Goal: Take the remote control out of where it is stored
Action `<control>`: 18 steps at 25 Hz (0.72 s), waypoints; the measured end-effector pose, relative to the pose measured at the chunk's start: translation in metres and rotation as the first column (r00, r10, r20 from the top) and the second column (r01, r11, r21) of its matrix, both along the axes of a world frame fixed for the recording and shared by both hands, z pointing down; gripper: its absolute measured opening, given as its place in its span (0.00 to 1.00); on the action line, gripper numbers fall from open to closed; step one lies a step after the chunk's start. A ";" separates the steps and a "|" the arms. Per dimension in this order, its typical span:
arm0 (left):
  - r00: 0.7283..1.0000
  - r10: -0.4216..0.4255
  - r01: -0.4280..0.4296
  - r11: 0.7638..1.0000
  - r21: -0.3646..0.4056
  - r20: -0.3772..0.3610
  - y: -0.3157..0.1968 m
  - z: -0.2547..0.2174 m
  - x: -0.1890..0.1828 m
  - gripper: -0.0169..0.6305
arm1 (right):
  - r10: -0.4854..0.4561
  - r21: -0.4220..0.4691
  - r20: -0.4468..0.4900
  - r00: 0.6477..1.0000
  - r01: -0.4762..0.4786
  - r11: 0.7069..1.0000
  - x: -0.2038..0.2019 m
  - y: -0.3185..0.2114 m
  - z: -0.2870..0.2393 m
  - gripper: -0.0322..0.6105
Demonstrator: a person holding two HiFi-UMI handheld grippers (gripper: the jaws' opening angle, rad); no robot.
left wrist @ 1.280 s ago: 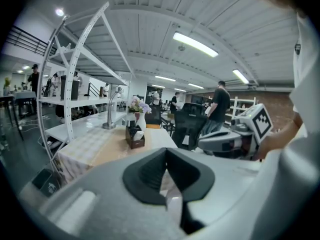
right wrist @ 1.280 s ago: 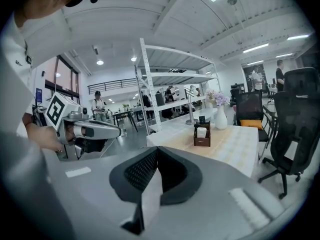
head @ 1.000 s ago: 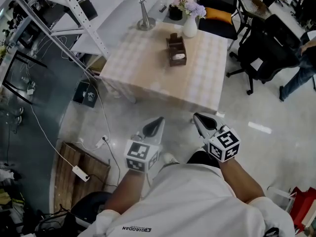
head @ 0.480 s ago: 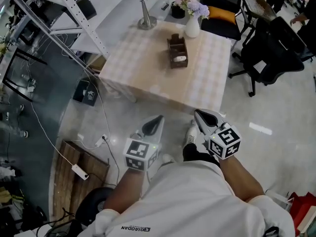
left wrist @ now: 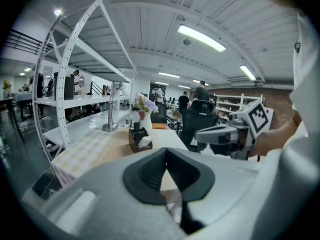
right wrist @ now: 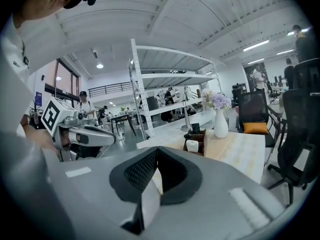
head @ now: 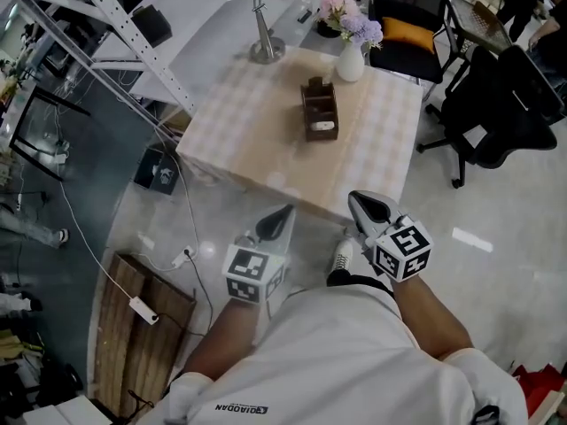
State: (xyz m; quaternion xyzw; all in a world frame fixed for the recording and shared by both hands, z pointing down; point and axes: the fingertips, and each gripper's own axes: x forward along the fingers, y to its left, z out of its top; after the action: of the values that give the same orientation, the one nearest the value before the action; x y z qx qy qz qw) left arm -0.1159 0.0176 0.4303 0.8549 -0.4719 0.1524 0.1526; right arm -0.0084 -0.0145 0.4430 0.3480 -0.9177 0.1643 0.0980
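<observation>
Nearest to the person, the left tongs [head: 283, 212] and the right tongs [head: 359, 201] are held side by side above the floor, just before the near edge of the counter [head: 257, 122]. Both pairs of tongs are seen closed, the pads meeting at the tip, and nothing is carried between them. Both are pointed towards the counter.

In the middle of the checked counter a wooden holder [head: 317, 106] is placed, well apart from both tongs. The remote control [head: 324, 126] is judged to be the white piece stored in the near compartment of this holder. It is small in every view, so this is not certain. A dark flat piece [right wrist: 196, 128] is also stood in the back compartment.

Only the upper end of the white piece is shown, so its long axis is judged to run down into the holder, nearly upright, with the free end pointing up.

The step in hand is judged to be the approach, and no grasp has begun yet. To do it well, one pair of tongs should be opened before the holder is reached. The exposed upper end should be taken across its thin sides, and the piece should be drawn straight up along its own axis. The light holder may be lifted or tipped with it, so it could be steadied by the other tongs.

Behind the holder, a vase [head: 351, 60] with flowers and a desk lamp [head: 264, 50] are placed at the far edge.
</observation>
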 end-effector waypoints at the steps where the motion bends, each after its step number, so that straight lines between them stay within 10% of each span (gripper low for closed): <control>1: 1.000 -0.001 0.001 1.000 -0.001 0.001 -0.007 0.000 0.002 0.03 | -0.002 0.002 -0.001 1.000 0.002 1.000 0.001 -0.007 0.000 0.06; 18: 0.996 -0.076 0.072 0.995 -0.068 -0.054 -0.090 0.010 0.034 0.03 | -0.113 0.066 -0.100 0.989 0.120 0.991 0.022 -0.092 0.013 0.06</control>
State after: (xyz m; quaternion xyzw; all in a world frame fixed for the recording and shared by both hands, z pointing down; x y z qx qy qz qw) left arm -0.0819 -0.0722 0.4404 0.8353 -0.4935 0.1378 0.1996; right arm 0.0135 -0.1061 0.4564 0.3047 -0.9360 0.1084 0.1390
